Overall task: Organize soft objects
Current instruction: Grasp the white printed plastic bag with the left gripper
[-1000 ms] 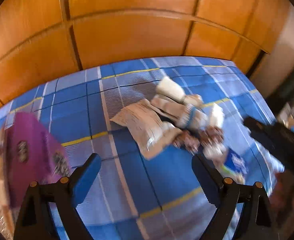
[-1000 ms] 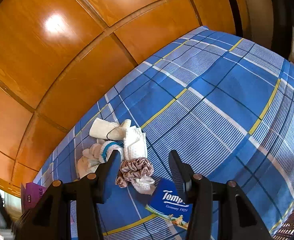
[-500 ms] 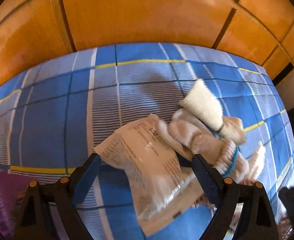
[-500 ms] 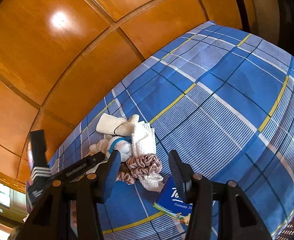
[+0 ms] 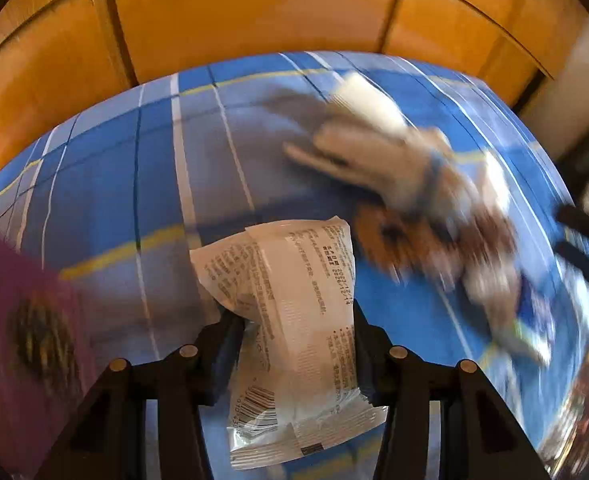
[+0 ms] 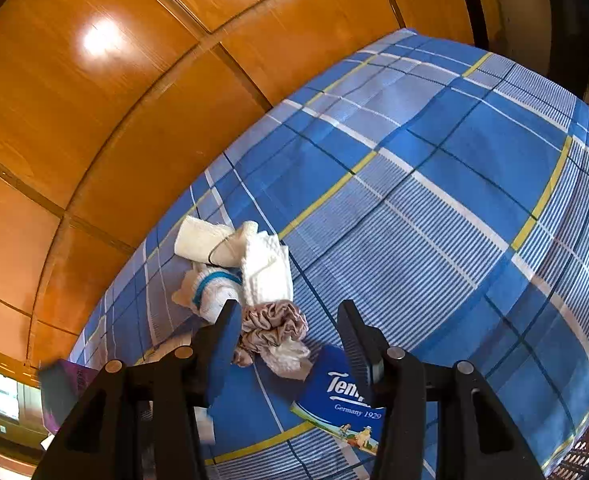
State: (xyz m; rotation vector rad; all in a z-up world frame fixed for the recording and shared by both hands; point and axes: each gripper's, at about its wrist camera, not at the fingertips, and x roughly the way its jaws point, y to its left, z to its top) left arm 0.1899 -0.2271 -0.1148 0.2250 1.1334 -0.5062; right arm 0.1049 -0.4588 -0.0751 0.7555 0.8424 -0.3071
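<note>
Your left gripper [image 5: 294, 344] points steeply down and its jaws have just been closing: the two dark fingers [image 5: 224, 354] now press against the sides of the white plastic packet [image 5: 294, 320], which stands pinched between them. Your right gripper [image 6: 290, 344] hangs tilted down above the blue checked bedspread [image 6: 434, 200], its jaws partly apart with nothing between the pads.

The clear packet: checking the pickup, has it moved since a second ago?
Yes. The packet left its spot beside the socks on the bedsheet; the left gripper has just closed on it.
</note>
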